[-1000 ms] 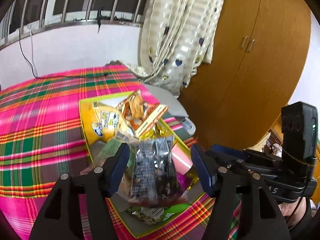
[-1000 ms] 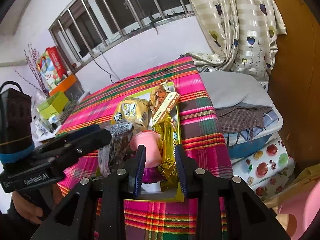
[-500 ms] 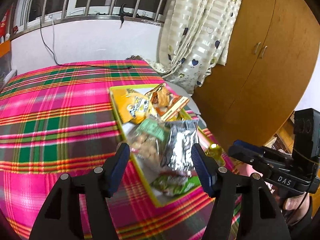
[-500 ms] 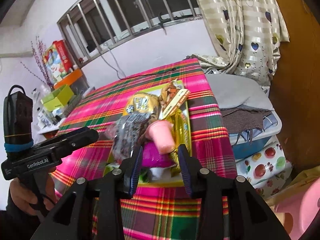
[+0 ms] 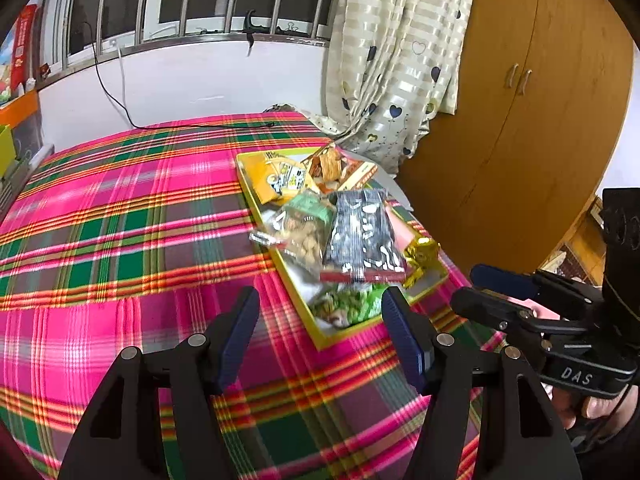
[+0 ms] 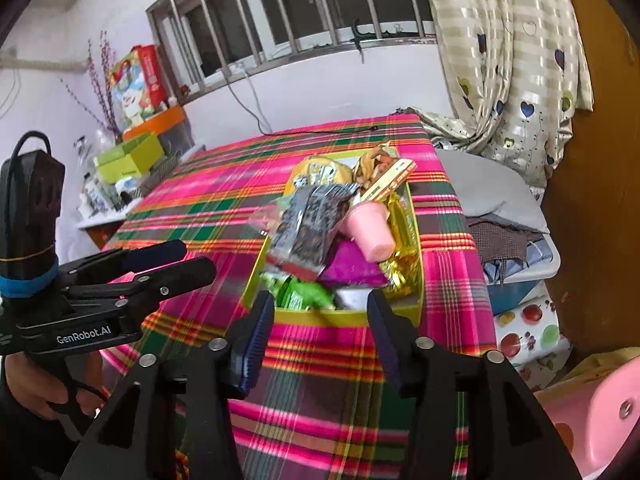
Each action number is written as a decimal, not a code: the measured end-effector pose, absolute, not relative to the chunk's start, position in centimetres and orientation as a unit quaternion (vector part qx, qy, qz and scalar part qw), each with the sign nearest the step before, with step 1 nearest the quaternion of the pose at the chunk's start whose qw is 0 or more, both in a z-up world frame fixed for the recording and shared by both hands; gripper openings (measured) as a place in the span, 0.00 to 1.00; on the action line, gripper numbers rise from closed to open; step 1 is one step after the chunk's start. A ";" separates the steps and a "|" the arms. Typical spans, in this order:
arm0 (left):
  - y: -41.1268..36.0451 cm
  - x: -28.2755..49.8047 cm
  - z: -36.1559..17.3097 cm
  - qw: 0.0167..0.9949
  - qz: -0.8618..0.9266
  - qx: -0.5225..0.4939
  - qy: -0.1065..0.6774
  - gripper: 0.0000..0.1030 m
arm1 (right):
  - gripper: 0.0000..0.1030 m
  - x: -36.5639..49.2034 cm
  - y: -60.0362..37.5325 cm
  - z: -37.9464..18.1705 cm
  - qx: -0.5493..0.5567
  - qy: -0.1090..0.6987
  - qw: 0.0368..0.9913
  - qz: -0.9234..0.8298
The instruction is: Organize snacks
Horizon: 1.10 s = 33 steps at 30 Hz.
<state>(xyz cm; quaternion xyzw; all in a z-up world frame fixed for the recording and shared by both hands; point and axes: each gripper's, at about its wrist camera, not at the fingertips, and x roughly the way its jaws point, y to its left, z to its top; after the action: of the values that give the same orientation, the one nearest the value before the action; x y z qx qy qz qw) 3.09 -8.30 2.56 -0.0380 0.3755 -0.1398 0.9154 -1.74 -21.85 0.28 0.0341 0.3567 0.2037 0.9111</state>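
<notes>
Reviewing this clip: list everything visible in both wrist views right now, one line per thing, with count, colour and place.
tray: one, yellow-green, on the table's right part, full of snacks
dark snack packet: one, black and silver, on top of the pile
pink cup: one, tipped over, right of the dark packet
yellow bag: one, far end of tray
gold wrappers: several, along the tray's right side
green packets: near end of tray, count unclear
tablecloth: one, pink and green plaid
curtain: cream with hearts, by the window
wardrobe: brown wood, right
left gripper: open, empty
right gripper: jaws just opened, nothing between them
</notes>
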 end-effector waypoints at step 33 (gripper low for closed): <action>-8.2 0.9 0.8 0.913 -0.104 -0.028 0.394 0.62 | 0.54 -2.9 -19.7 -1.8 -0.003 0.382 0.902 0.200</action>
<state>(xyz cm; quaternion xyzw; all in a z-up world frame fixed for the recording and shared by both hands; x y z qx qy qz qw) 0.91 -8.16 0.78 -0.0284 0.3945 -0.1037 0.9126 -2.85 -19.75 -1.83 -0.0034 0.3817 0.1999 0.9024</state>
